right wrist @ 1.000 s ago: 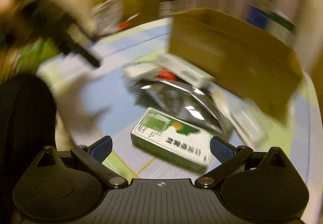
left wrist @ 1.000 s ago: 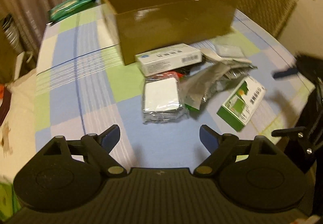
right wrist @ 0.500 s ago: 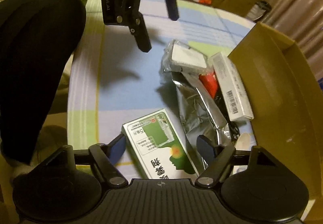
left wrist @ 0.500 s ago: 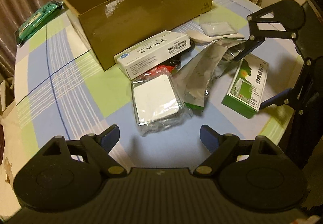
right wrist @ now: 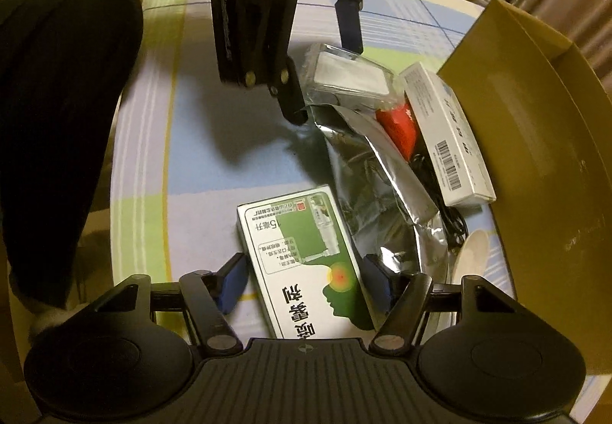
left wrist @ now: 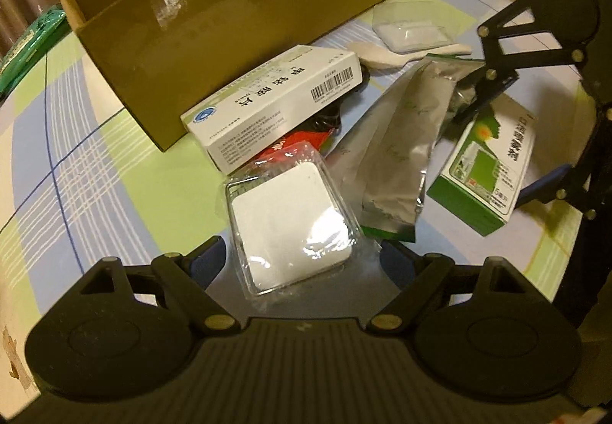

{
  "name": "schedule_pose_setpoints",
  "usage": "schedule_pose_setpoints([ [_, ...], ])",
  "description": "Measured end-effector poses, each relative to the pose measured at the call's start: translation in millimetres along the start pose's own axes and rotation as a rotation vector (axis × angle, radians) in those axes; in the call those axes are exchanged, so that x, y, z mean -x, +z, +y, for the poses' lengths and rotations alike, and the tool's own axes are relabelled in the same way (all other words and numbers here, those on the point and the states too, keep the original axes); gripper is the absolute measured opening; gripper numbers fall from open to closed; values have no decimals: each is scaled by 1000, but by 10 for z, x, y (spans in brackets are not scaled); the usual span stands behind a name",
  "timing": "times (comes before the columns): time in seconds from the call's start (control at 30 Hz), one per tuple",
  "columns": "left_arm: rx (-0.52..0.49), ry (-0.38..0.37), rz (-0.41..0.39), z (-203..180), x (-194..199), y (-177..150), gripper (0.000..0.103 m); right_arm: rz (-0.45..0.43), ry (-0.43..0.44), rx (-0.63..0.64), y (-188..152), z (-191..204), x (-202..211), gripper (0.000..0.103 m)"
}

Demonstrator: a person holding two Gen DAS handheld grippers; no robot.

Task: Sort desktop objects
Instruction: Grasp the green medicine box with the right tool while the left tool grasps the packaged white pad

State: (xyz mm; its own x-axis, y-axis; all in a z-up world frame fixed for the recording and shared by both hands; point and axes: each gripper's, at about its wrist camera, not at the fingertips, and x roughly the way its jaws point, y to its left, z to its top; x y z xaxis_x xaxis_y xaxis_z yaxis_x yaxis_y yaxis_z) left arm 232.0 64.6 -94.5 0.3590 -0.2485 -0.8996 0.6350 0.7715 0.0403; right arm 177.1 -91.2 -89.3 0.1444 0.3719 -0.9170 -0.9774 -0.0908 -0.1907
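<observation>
My left gripper (left wrist: 302, 259) is open, its fingers on either side of a clear plastic pack holding a white pad (left wrist: 290, 225). That pack also shows in the right wrist view (right wrist: 350, 74). My right gripper (right wrist: 302, 280) is open around the near end of a green and white medicine box (right wrist: 302, 259), which also shows in the left wrist view (left wrist: 485, 164). A white medicine box (left wrist: 275, 106) leans by the open cardboard box (left wrist: 229, 15). A silver foil pouch (left wrist: 397, 156) lies between the two packs.
A red packet (left wrist: 302, 143) and black cord lie under the white box. A white spoon (left wrist: 390, 57) and a second clear pack (left wrist: 411, 32) lie behind the pouch. A green packet (left wrist: 30, 41) lies at the far left. The checked tablecloth (left wrist: 95, 164) covers the table.
Both grippers moved down and forward. My left gripper now straddles the clear pad pack, and my right gripper now straddles the green box. Both stay open.
</observation>
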Motion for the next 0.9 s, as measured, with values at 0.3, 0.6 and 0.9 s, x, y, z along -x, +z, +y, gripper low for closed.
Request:
schedule_pose_setpoints([
  [0.3,51,-2,-5,-3,77,-151,61,27,-12,-226,-33,-90,98,56],
  [0.6,12,5,17,-100,191,-364,67,47,-5,-381,-121,-90,167,58],
  [0.9,91,10,-13,-56,144,-384,69,62,10,-384,-192,-143,116,65],
])
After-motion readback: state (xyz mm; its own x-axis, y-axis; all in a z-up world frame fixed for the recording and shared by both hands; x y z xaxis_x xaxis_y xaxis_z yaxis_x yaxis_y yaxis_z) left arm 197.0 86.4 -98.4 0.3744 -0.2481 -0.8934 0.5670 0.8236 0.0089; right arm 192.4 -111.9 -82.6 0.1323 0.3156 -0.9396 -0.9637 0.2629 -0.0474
